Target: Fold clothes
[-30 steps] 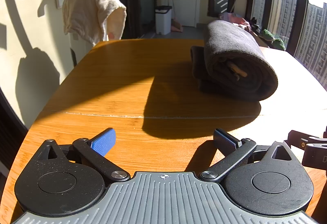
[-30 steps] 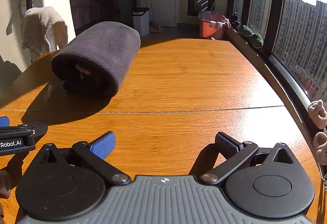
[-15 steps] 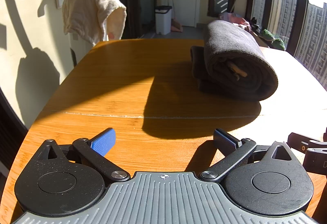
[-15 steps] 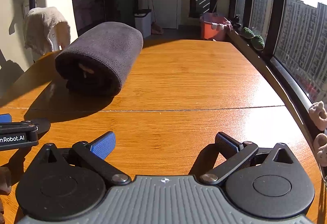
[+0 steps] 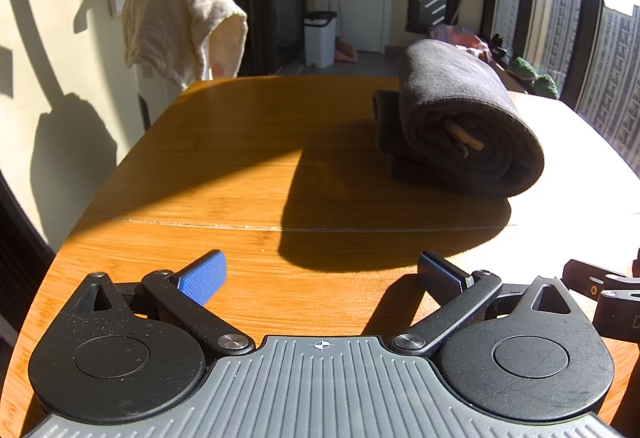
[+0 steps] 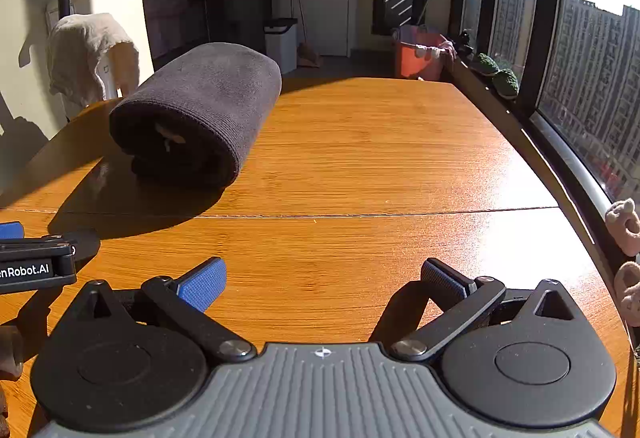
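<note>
Both tools are empty with their jaws spread wide: the left tool [image 5: 320,274] and the right tool [image 6: 322,278] hang low over the near end of the wooden desk [image 6: 380,158], side by side, and neither touches anything. The dark garment [image 5: 460,118] lies farther up the desk as a thick roll resting on a flatter folded layer of the same cloth, well apart from both tools; from the right wrist view it sits ahead and to the left [image 6: 200,110].

By its look the folding is largely done, so the main risk now is undoing it. The roll is loose at its open end, where inner layers and a pale tag show, and a nudge from the side could make it roll off the flat layer or spring open. A pinch on the outer layer alone would likely peel that layer away rather than lift the bundle. Strong sun and the deep shadow beside the roll hide where its lower edge meets the desk, so a tool aimed there may catch the wrong fold. The two tools also sit close together and could knock each other if both reach in at once
</note>
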Tool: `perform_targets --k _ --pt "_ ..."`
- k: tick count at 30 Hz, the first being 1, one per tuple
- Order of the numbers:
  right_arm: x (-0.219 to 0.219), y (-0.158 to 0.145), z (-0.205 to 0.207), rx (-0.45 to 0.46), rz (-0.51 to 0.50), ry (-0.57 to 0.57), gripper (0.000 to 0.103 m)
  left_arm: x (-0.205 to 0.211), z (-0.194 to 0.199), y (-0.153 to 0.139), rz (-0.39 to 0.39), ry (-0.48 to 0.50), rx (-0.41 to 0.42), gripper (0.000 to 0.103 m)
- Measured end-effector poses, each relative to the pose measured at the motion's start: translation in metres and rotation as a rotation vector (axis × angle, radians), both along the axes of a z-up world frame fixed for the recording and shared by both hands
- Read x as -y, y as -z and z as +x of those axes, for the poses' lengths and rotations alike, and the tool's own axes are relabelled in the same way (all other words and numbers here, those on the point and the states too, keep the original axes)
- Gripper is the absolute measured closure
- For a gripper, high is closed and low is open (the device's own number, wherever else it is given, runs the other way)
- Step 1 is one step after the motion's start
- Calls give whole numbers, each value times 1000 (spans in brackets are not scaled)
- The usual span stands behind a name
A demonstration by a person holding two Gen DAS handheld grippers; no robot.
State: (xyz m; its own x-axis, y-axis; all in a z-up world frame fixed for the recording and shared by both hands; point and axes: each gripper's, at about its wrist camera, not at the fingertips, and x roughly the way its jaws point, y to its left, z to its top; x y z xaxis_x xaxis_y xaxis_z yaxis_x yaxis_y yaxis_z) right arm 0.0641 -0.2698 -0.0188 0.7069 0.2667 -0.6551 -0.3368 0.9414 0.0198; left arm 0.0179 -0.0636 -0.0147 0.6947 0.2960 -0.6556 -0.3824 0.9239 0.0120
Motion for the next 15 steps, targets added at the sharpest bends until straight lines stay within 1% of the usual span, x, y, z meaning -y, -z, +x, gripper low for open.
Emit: perform_targets --k 15 --pt "-1 0 0 0 0 -6 0 1 0 0 0 -1 0 0"
